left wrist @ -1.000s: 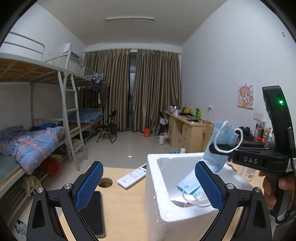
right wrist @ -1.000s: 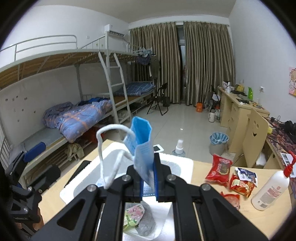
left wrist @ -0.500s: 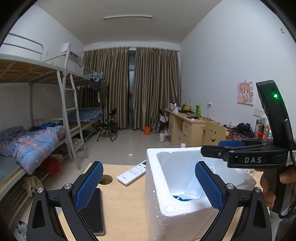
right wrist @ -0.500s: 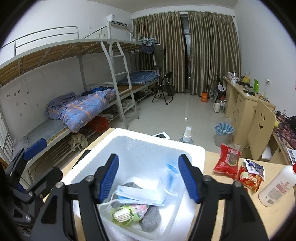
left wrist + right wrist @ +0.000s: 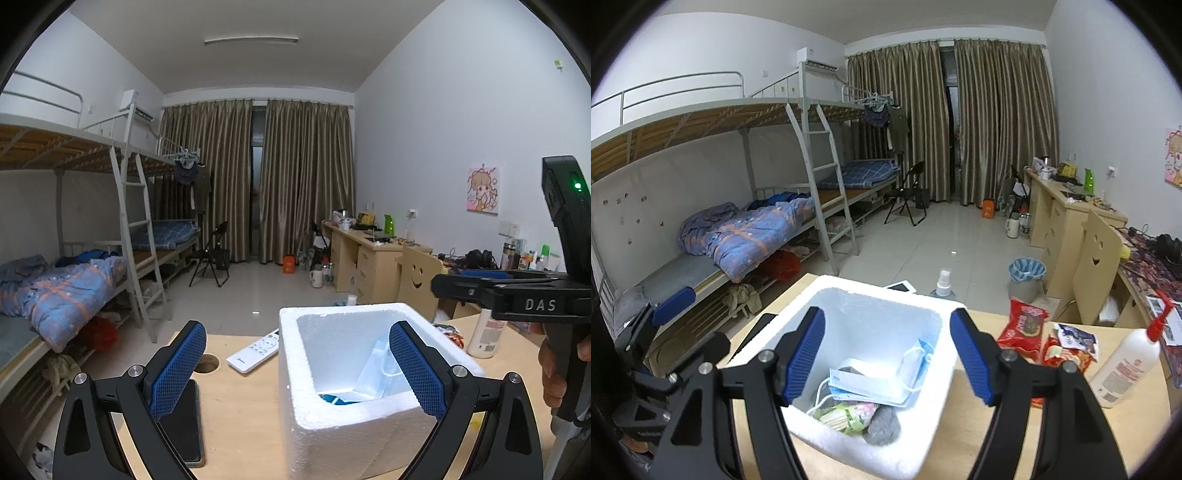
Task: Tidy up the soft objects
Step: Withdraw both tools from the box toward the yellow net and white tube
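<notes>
A white foam box [image 5: 925,435] stands on the wooden table; it also shows in the left wrist view [image 5: 332,417]. Inside lie blue face masks [image 5: 871,384], a green-pink packet [image 5: 846,411] and a grey cloth [image 5: 882,428]. One mask leans on the box's inner wall [image 5: 380,369]. My right gripper [image 5: 886,354] is open and empty, just above the box. My left gripper [image 5: 295,369] is open and empty, level with the box's near left corner. The right gripper's body [image 5: 517,295] shows at the right in the left wrist view.
Red snack packets [image 5: 1027,328] and a white bottle with a red nozzle [image 5: 1123,365] lie right of the box. A white remote [image 5: 253,350], a black phone [image 5: 184,424] and a table hole [image 5: 207,363] are left of it. Bunk beds and desks stand beyond.
My right gripper opened and let the blue mask fall into the foam box, then drew back and to the right. My left gripper stayed still and open.
</notes>
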